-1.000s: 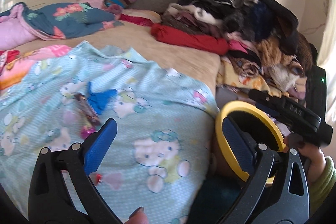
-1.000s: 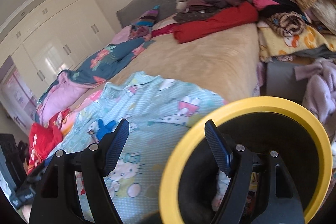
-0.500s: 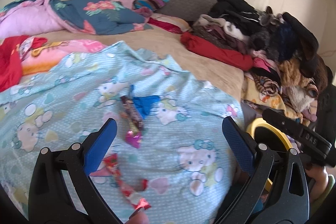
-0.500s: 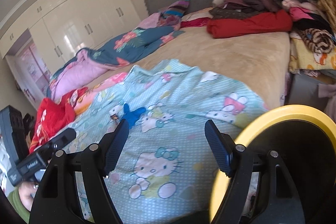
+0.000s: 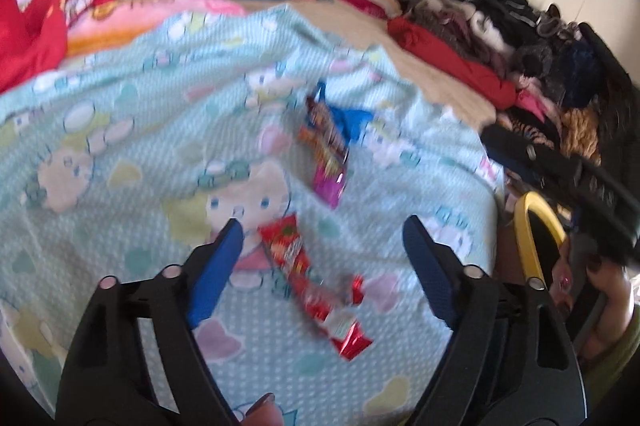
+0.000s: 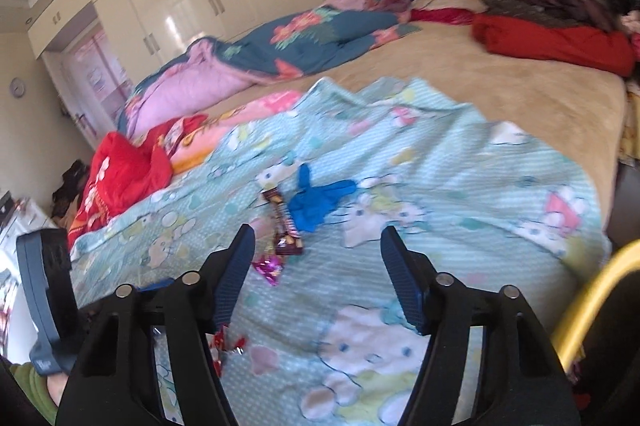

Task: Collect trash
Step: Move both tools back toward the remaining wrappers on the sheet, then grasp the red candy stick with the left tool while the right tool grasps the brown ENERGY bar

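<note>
Wrappers lie scattered on the pale blue cartoon-cat blanket (image 5: 132, 130) under both of my grippers. Nearest to me, the left gripper (image 5: 320, 258) hangs over a red wrapper (image 5: 308, 278) that lies flat on the blanket between its blue pads, though the pads are apart from it; its jaws have just been closing in and grasp nothing. The right gripper (image 6: 318, 274) has also just been narrowing, and I see only blanket in its gap, so it too holds nothing. From the right wrist view, the red wrapper peeks out behind the left finger (image 6: 230, 282), low in the picture.

A little farther out lies a long dark wrapper with a pink-purple end (image 5: 326, 150), stretched away from me. In the right wrist view, its pink end sits just beside the tip of that left finger. A crumpled blue glove (image 6: 316, 200) rests just beside the far part of the dark wrapper.

At the bed's edge on my right, a yellow rim of a black bin (image 5: 528, 246) shows, with my right hand close to it.

Beyond the blanket lies bare beige bedding (image 6: 500, 82), then a red garment (image 6: 552, 40), a heap of dark clothes (image 5: 552, 58) and a floral blue and pink quilt (image 6: 280, 46). White wardrobe doors (image 6: 180, 6) stand at the back.
</note>
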